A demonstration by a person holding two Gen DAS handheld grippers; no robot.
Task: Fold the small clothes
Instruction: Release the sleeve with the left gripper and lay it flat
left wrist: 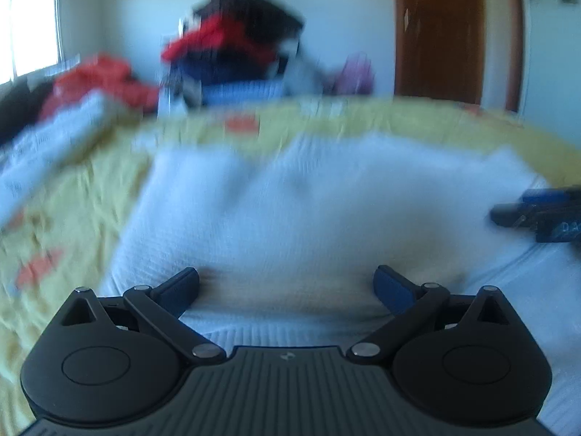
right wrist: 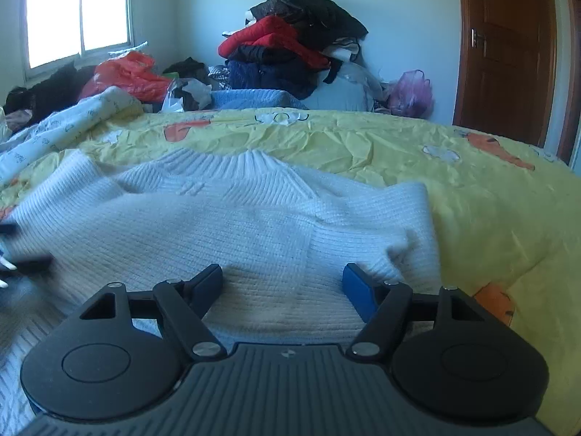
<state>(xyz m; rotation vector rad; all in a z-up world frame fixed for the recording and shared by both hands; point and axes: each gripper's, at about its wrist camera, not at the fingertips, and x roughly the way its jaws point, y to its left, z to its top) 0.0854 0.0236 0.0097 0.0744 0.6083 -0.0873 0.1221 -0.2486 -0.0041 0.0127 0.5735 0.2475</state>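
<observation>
Both my left gripper (left wrist: 287,283) and right gripper (right wrist: 283,283) stand with jaws spread, empty, over the white sweater (right wrist: 218,225), which lies partly folded on the bed (right wrist: 490,196); further folds remain.

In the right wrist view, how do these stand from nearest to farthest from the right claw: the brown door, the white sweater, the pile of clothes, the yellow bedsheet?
1. White sweater: directly under the right claw.
2. Yellow bedsheet: beyond the sweater and to the right.
3. Pile of clothes: past the bed, against the back wall.
4. Brown door: far right; too close to call against the pile.
</observation>
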